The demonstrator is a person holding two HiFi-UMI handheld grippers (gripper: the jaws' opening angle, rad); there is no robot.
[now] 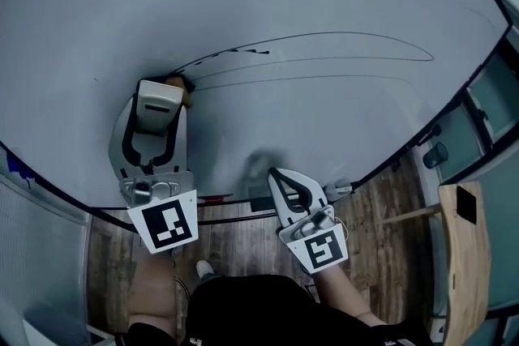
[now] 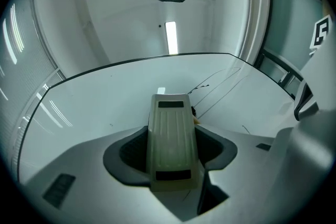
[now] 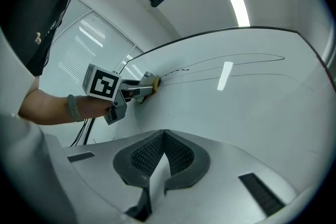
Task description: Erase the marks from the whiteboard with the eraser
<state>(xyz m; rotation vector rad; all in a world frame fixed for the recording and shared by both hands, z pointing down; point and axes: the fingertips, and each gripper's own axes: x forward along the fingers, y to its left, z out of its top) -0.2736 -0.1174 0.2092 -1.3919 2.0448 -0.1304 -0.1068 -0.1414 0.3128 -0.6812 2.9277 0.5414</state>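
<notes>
The whiteboard fills the head view and bears long thin black marker lines that sweep right from a dotted start near its middle. My left gripper is shut on the eraser and holds it against the board at the lines' left end. In the left gripper view the eraser is a pale ribbed block between the jaws, with the lines just beyond it. My right gripper hangs low by the board's bottom edge, shut and empty. The right gripper view shows the left gripper, the eraser and the lines.
A narrow tray with small items runs under the board's lower edge. A wooden panel stands at the right above the wood floor. Glass panels and a black knob lie beyond the board's right edge.
</notes>
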